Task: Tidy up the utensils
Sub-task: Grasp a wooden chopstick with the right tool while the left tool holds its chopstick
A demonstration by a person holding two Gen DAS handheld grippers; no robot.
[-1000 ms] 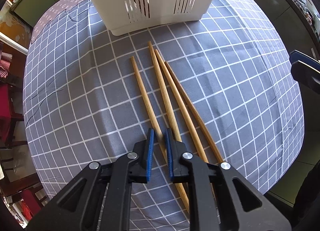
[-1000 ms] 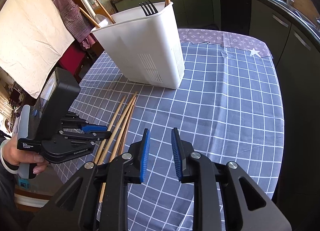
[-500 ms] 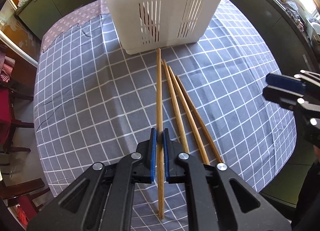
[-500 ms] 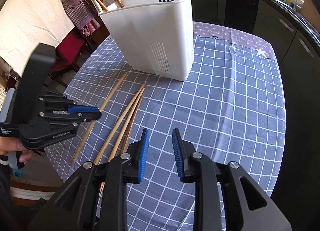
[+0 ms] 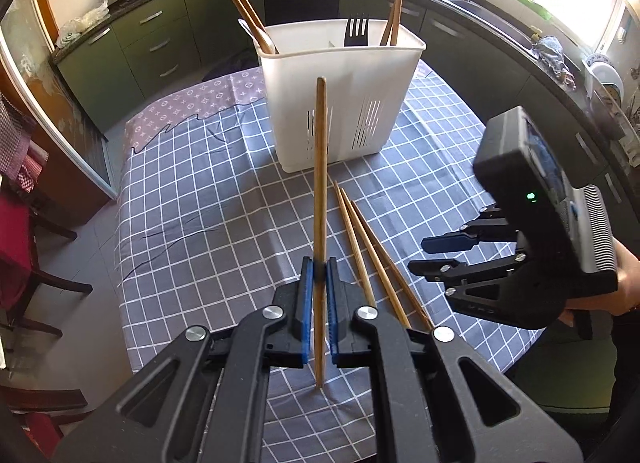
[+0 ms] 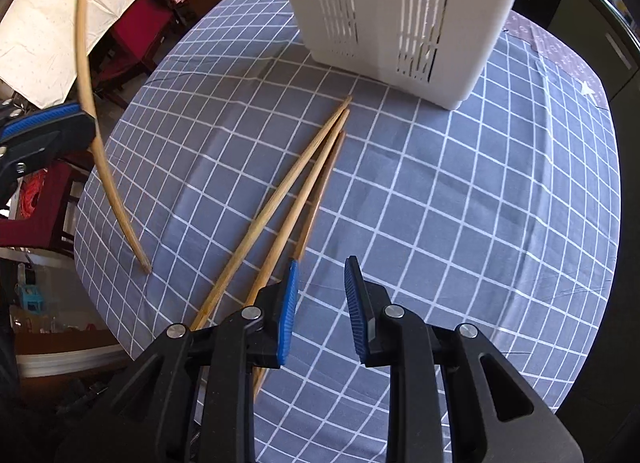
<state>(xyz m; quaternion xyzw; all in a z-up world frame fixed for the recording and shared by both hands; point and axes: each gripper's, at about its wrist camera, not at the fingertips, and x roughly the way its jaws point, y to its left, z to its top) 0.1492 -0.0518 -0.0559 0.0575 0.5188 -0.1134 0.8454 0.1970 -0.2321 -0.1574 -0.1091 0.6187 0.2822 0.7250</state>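
A chopstick (image 5: 320, 183) is pinched between the pads of the left gripper (image 5: 317, 275), its far end raised toward the white caddy (image 5: 340, 103). This looks like the carry step; next it needs tipping upright over a compartment. Three more chopsticks (image 6: 288, 199) lie on the checked cloth (image 6: 480, 203), the right gripper (image 6: 320, 291) spread and empty just beside them. The caddy already holds chopsticks, a fork (image 5: 356, 29) and a spoon (image 5: 252, 33).

Matt pale wooden chopsticks (image 6: 280, 199), smooth white plastic utensil caddy (image 5: 340, 103) with slotted walls, grey checked cloth (image 6: 460, 203) lightly creased over the surface, black matt plastic tool (image 5: 318, 295) with ribbed blue pads (image 6: 288, 311)
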